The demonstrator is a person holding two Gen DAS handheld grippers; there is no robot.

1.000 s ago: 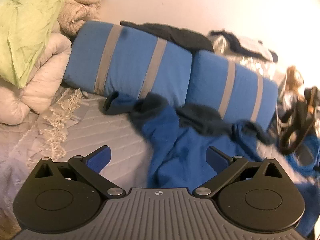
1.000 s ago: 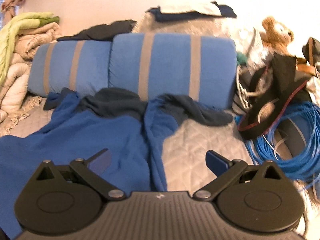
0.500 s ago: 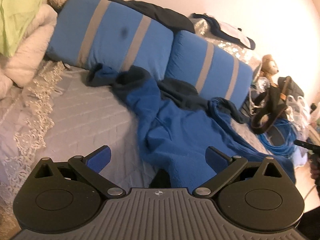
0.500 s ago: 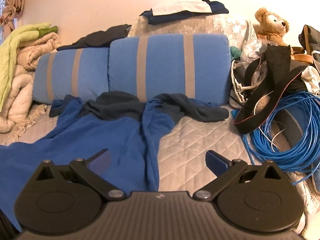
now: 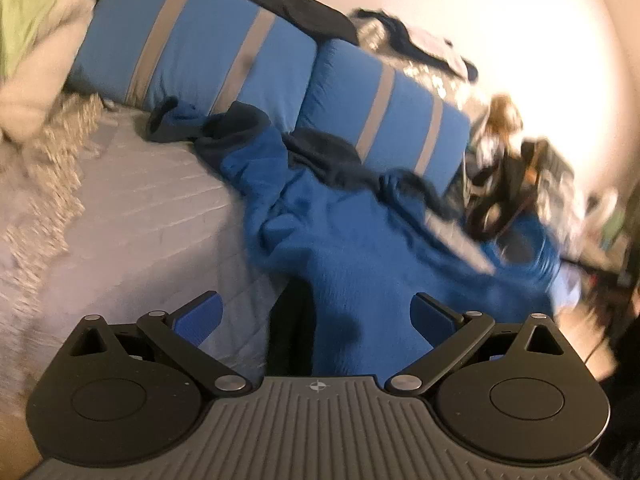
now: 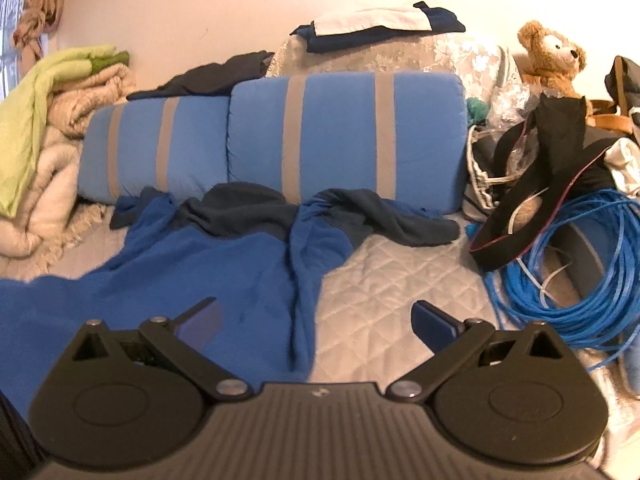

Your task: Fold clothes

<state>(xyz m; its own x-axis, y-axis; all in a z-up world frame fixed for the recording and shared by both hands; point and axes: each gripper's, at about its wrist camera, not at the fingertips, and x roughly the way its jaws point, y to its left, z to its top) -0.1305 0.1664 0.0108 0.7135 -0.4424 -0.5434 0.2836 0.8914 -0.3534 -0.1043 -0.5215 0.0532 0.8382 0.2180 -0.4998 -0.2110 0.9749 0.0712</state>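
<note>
While both tongs (image 5: 316,316) (image 6: 316,320) stay spread, the shirt (image 5: 360,240) seems, through blur, nearer.

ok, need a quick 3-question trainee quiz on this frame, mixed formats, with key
1. True or false: the right gripper is shut on the blue garment.
2. Multiple choice: in the right wrist view, what lies coiled on the bed to the right of the striped pillows?
A. a green hose
B. a blue cable
C. a white rope
3. Fill in: the teddy bear sits at the upper ____ of the right wrist view.

Key:
1. False; both the right and the left gripper are open and hold nothing.
2. B
3. right
</note>
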